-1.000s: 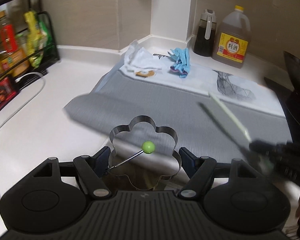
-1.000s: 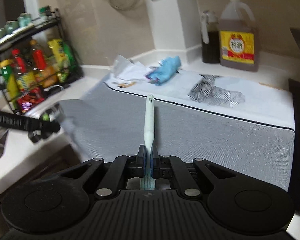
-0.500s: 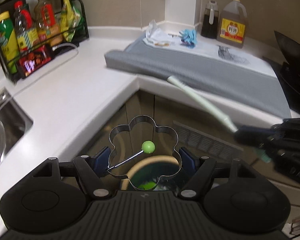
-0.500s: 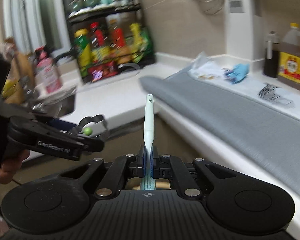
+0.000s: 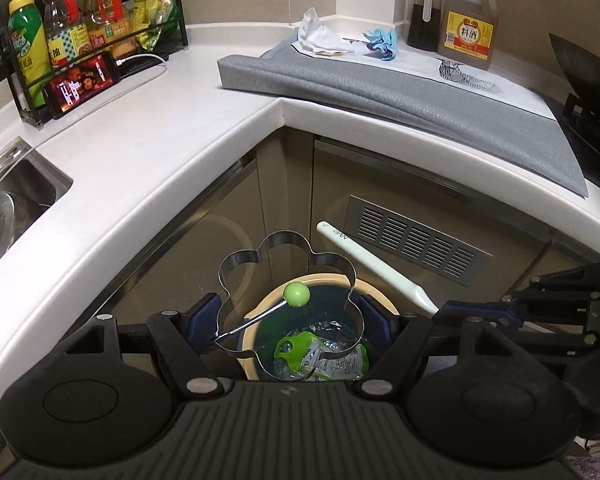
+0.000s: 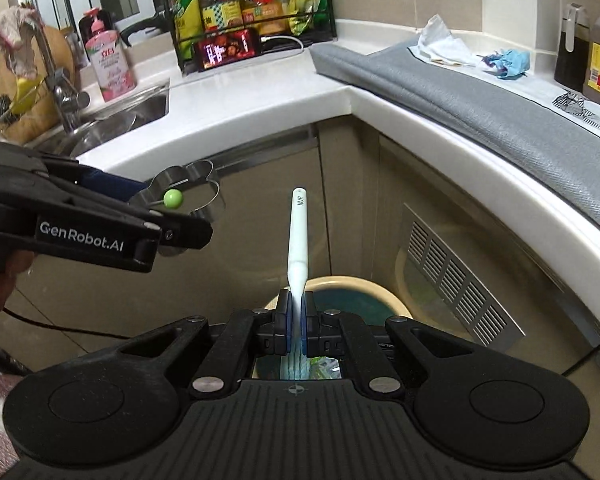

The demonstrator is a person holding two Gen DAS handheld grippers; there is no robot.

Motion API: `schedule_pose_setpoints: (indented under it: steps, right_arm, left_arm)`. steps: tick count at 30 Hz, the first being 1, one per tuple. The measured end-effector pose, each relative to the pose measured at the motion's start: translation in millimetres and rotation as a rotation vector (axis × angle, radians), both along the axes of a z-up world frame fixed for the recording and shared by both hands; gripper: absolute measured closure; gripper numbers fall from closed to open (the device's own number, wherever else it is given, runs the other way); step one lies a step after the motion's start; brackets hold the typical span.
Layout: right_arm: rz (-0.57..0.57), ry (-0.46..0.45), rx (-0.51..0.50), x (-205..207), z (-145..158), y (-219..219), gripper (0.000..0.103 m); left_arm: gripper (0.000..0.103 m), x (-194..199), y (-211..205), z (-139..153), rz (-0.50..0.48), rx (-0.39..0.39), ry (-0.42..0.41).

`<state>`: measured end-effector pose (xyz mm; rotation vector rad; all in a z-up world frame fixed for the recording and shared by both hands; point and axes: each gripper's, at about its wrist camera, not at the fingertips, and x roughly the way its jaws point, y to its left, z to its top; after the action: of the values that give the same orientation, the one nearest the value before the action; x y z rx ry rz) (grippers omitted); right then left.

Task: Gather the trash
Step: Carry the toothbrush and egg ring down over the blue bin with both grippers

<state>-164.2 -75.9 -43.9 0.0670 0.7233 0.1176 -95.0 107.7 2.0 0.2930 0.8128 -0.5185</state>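
**Two pieces of trash poised over the bin**

Nearest, the left tool (image 5: 290, 314) stands wide, its pads pressed on the sides of a flower-shaped metal ring (image 5: 288, 304) with a thin wire handle ending in a green ball. The ring looks light and stiff, but smooth metal can slip; the flat side walls where it is held seem the surest place. Beside it the right tool (image 6: 296, 320) is pinched fully closed on the flat end of a pale plastic stick (image 6: 297, 236), which juts out ahead. That too looks light and rigid, and the flattened end gives the pads something to bite.

Both hang just above the round bin (image 5: 374, 294) on the floor, which already holds green and clear wrappers. The rim lies open beneath them; only the bench edge (image 5: 204, 156) and cabinet doors crowd the corner.

Farther off, on the grey mat (image 5: 400, 96), lie a crumpled white tissue (image 5: 318, 36) and a blue wad (image 5: 380, 40), likely still to be collected. Bottles line the wall.
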Motion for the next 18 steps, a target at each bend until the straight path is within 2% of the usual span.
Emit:
schedule_pose_setpoints:
  steps: [18]
  right_arm:
    - [0.014,0.041,-0.013,7.3,-8.6,3.6,0.098]
  left_arm:
    - [0.024,2.3,-2.9,-5.9,-0.003,0.001,0.016]
